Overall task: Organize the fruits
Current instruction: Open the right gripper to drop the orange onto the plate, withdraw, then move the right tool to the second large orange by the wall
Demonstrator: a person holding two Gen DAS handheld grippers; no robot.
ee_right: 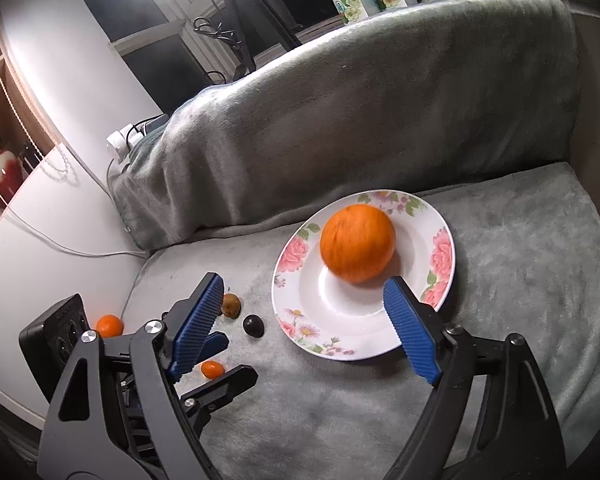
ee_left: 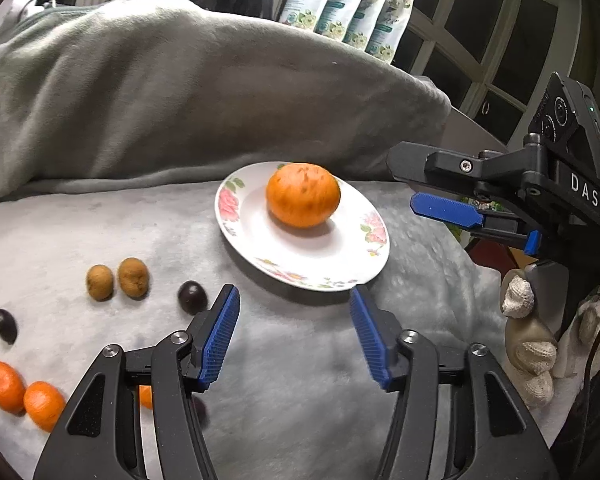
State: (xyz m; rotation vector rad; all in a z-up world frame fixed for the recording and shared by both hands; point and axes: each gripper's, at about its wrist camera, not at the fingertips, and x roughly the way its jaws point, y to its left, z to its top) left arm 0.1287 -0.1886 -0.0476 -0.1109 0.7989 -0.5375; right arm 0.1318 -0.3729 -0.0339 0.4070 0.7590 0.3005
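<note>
A big orange [ee_left: 302, 195] [ee_right: 357, 243] lies on a white plate with a flower rim [ee_left: 240, 236] [ee_right: 300, 322], loose from both grippers. My right gripper [ee_right: 303, 282] is open, its right pad over the plate's near rim just short of the orange; it enters the left wrist view from the right [ee_left: 408, 182]. My left gripper [ee_left: 294, 294] is open and empty, hovering before the plate [ee_right: 238, 358]. On the grey blanket to the left lie two brown fruits [ee_left: 99, 282] [ee_left: 133, 278], two dark fruits [ee_left: 192, 296] [ee_left: 5, 325] and small oranges [ee_left: 4, 386] [ee_left: 43, 405].
A blanket-covered backrest [ee_left: 180, 92] rises right behind the plate, with flowered pouches [ee_left: 352, 8] on top. Shell ornaments [ee_left: 528, 344] stand at the right edge. A white table [ee_right: 40, 264] with cables lies left of the seat, and a tripod [ee_right: 240, 12] stands behind.
</note>
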